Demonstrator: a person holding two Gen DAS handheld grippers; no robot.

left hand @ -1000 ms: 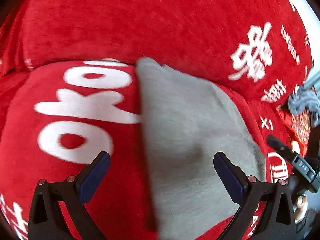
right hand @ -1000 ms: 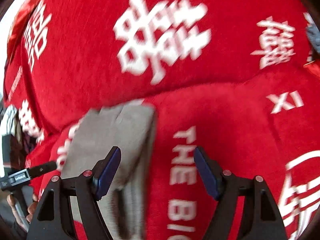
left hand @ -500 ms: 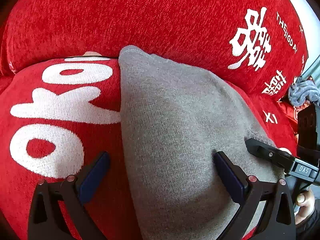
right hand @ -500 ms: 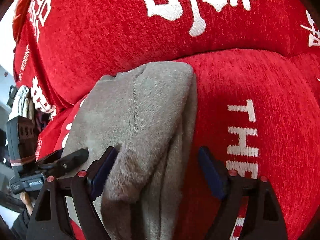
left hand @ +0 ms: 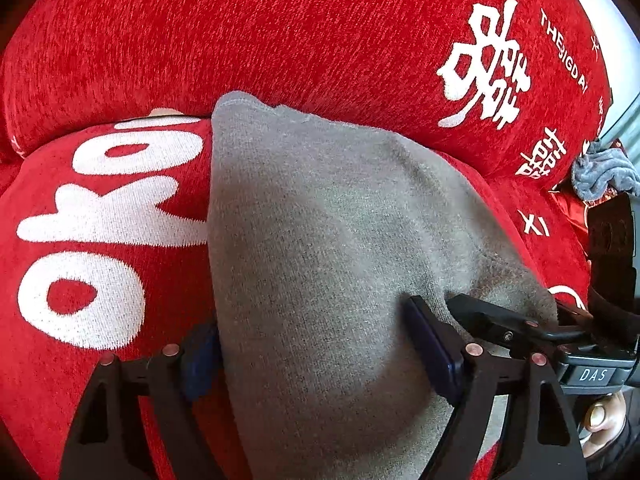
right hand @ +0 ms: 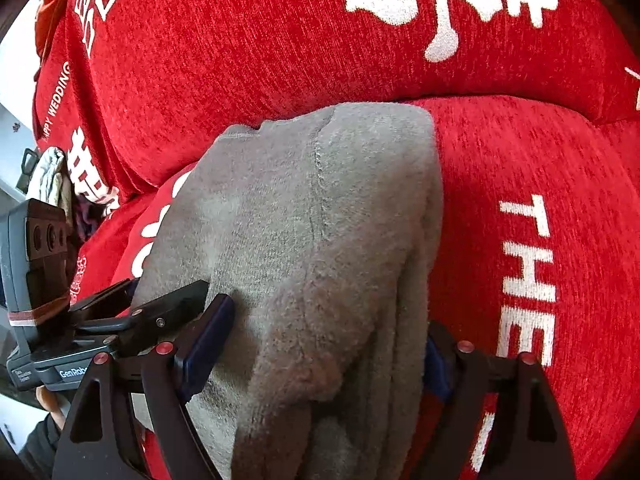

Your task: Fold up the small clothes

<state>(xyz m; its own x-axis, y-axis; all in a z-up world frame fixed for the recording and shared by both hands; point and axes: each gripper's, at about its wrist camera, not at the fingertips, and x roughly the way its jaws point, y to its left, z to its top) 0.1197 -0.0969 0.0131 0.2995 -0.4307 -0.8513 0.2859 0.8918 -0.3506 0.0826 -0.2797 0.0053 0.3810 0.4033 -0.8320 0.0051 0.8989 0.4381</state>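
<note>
A folded grey garment lies on the red seat cushion, its far end against the backrest. My left gripper straddles the garment's near left part. Its jaws are closing: the left pad sits at the cloth's left edge, the right pad dents the top, and the cloth bulges between them. My right gripper stands open over the garment at its near right part. Its left pad rests on the cloth, and the right one is half hidden behind the layered right edge.
The red backrest cushion with white characters rises right behind the garment. A crumpled grey-blue cloth lies far right on the sofa. A pale cloth lies at the sofa's left end. The two grippers nearly touch above the garment's near edge.
Both grippers have come down onto the grey garment, which now fills the space between each pair of fingers. The left jaws have narrowed, and the right jaws stand slightly wider.
</note>
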